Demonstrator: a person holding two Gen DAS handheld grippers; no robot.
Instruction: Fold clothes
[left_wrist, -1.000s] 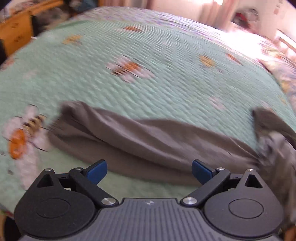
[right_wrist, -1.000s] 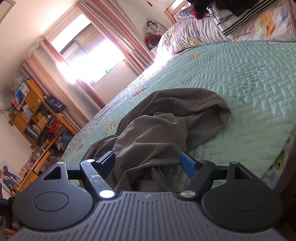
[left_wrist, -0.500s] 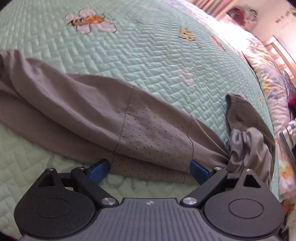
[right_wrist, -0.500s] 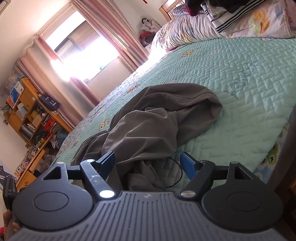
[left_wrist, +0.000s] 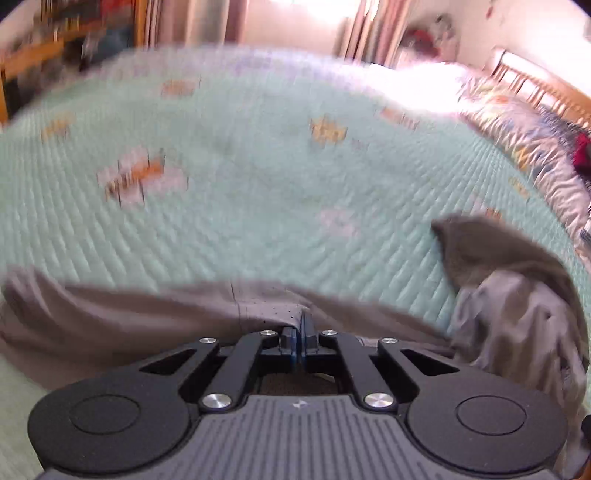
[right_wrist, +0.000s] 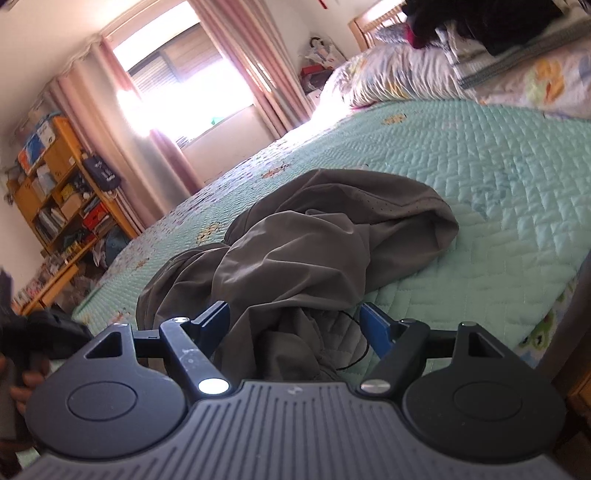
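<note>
Left gripper (left_wrist: 298, 334): we see its blue pads pressed together on a fold of the grey garment (left_wrist: 155, 325), pinching the perforated panel near the fabric's front edge. Its jaws have just snapped closed from wide open, and the cloth sits between them. From that pinch the garment stretches as a long band to the left across the green quilt (left_wrist: 240, 221), and to the right it bunches into a crumpled heap. This view is blurred.

Right gripper (right_wrist: 295, 325): we find its jaws standing wide, with the near folds of the garment (right_wrist: 314, 243) lying between the two blue fingers (right_wrist: 375, 326), neither of which presses on the cloth. A thin black cord (right_wrist: 354, 339) curls on the quilt (right_wrist: 498, 192) just beside the right finger. Seen from here, the garment lies in a rumpled mound near the bed's front edge.

Beyond it we see patterned pillows (right_wrist: 413, 77) with dark clothes piled on top, pink curtains (right_wrist: 243, 62) by a bright window, and a wooden shelf (right_wrist: 55, 184) at the left. Part of a hand (right_wrist: 22, 373) shows at the lower left edge.
</note>
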